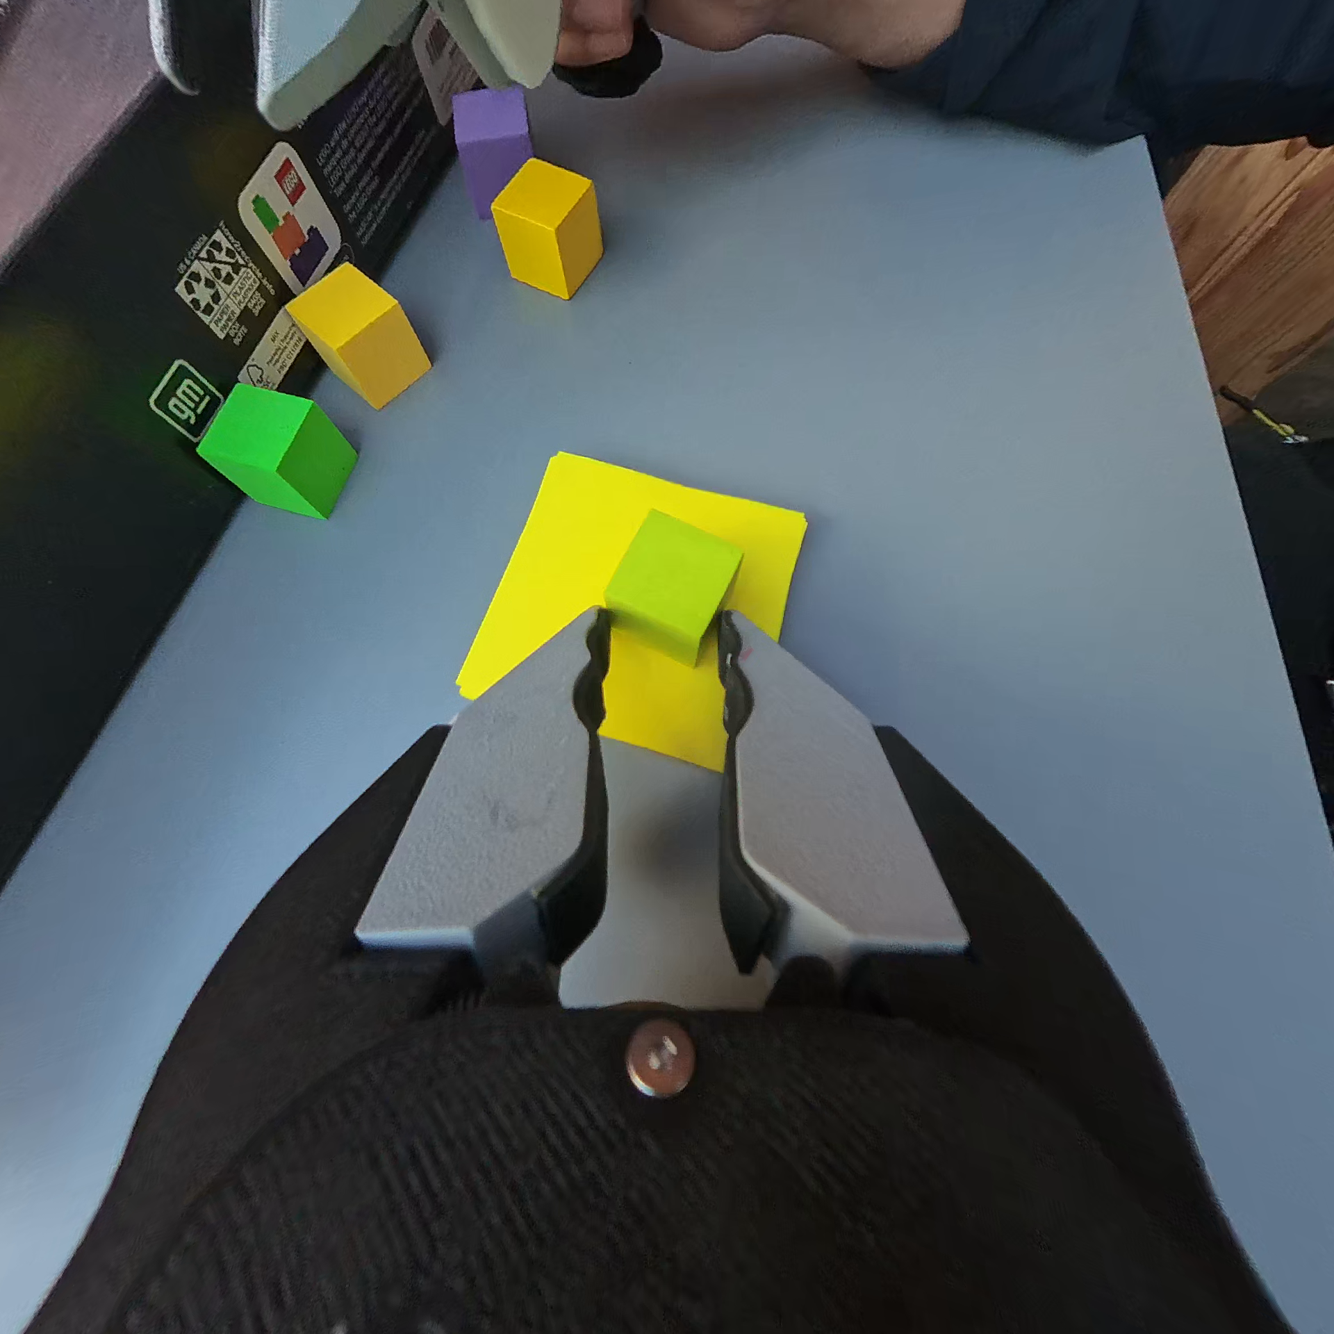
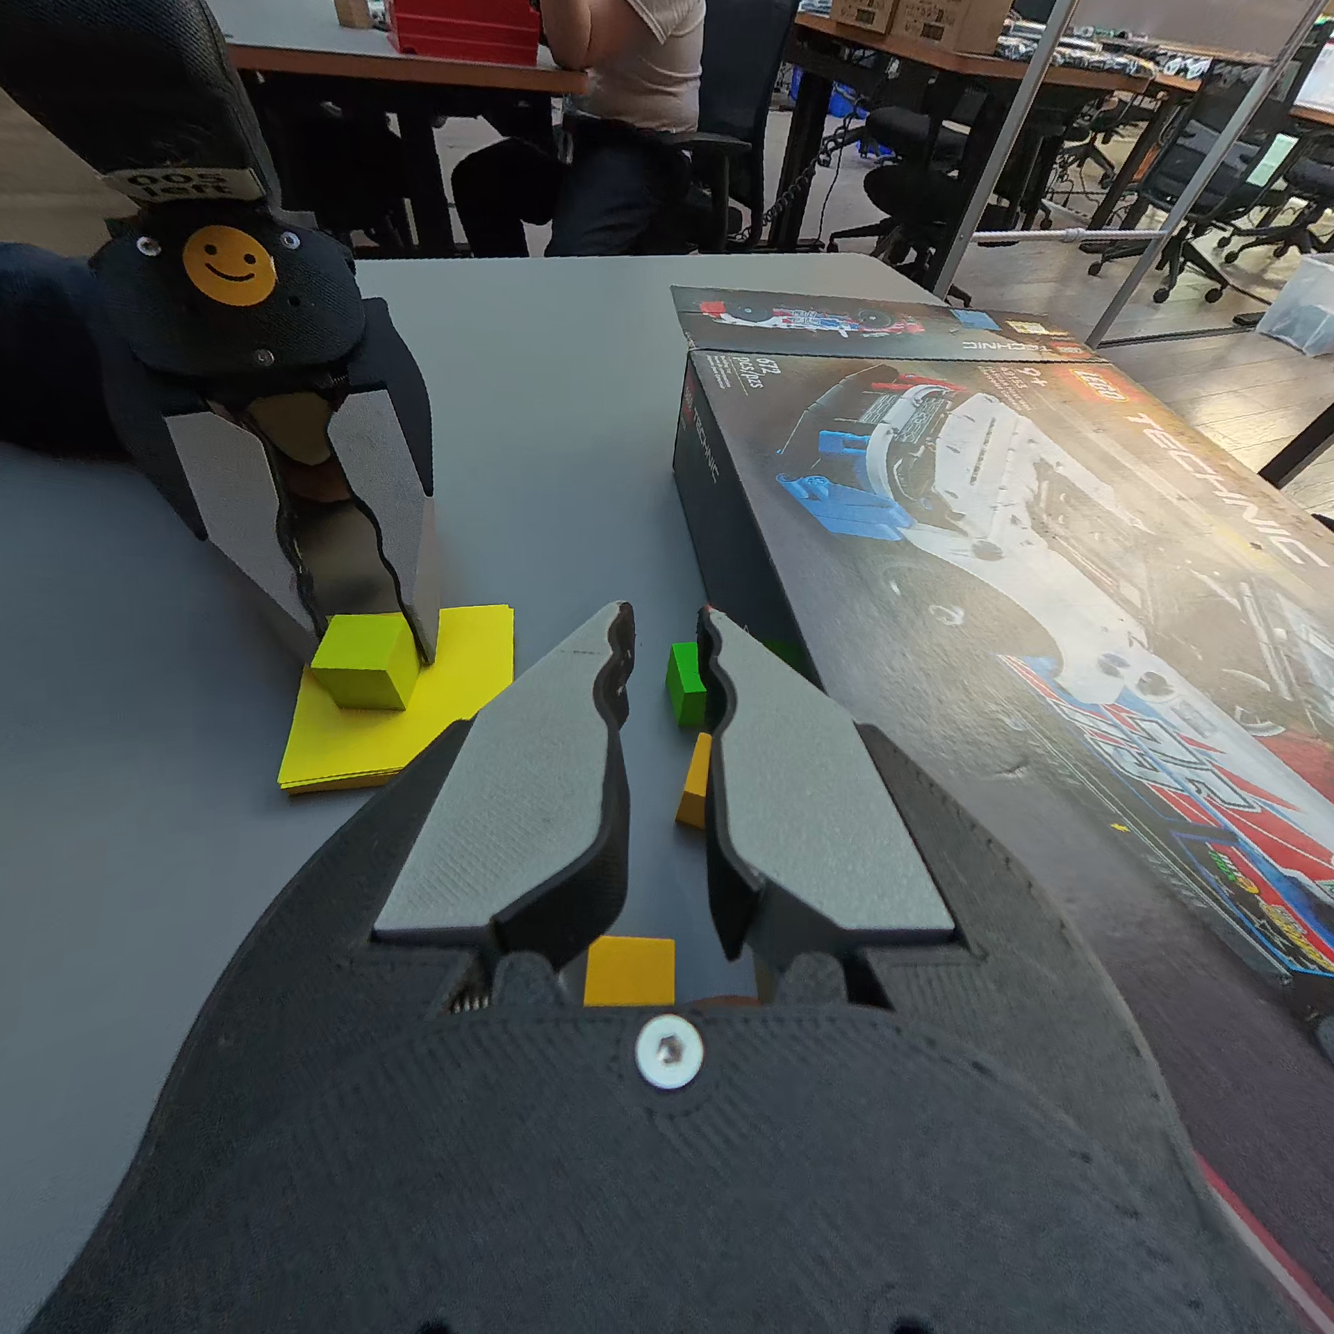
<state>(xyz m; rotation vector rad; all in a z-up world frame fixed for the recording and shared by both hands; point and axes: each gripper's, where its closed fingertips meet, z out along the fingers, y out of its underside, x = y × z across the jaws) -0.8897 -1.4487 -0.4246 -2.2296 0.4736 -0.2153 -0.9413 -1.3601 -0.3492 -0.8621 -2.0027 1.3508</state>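
So the lime-green cube [image 1: 673, 581] is sat on a yellow pad of sticky notes [image 1: 577, 527], out on the grey-blue table [image 1: 938, 433]. It's clamped by the left gripper [image 1: 660, 621]: one fingertip is pressed on each side of the cube, which is confirmed from the right wrist view, where both wavy black pads [image 2: 426, 642] are seen closed against the cube's sides.

The right gripper [image 2: 665, 628] is held above the table with its jaws slightly apart and nothing gripped between them. Only bare tabletop is seen through the gap. A bright green cube [image 2: 684, 682] and a yellow block [image 2: 696, 779] are found just past its right finger, and another yellow block [image 2: 629, 971] is spotted down near the jaw base.

Over on the far left in the left wrist view, a purple block [image 1: 491, 141] is lined up with the cubes alongside a dark printed cardboard box [image 1: 108, 505]. A person's hand [image 1: 722, 29] is seen at the far edge.
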